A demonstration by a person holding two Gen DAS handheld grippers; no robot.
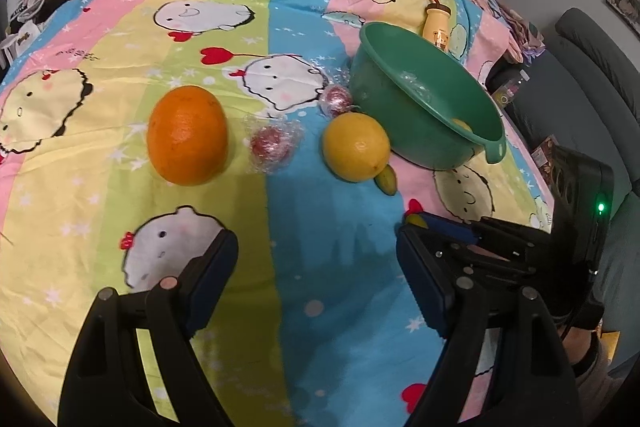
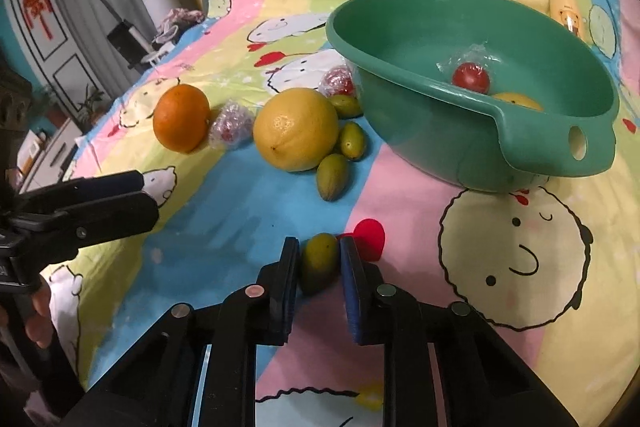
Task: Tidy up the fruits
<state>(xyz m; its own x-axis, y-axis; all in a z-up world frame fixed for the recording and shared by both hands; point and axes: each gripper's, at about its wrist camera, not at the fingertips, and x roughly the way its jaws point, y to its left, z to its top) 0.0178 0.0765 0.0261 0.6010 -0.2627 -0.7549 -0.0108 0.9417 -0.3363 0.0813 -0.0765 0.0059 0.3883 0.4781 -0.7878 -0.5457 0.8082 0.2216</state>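
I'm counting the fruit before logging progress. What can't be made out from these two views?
- Yellow fruit inside the green basin: right wrist view, the near rim hides most of it; kind unclear.
- Small green fruit: left wrist view, the big yellow citrus covers all but one.
- Green fruit in the right gripper: lower end hidden by the fingers.
- Wrapped red pieces: crinkled film blurs them.

A bed sheet (image 2: 400, 195) striped in pastels with cartoon faces is carrying it all: a green basin (image 2: 440, 147), an orange (image 2: 182, 117), a big yellow citrus (image 2: 296, 129), small green fruits (image 2: 332, 177), plastic-wrapped red fruits (image 2: 230, 125), and a yellow bottle (image 2: 564, 3) lying behind the basin.
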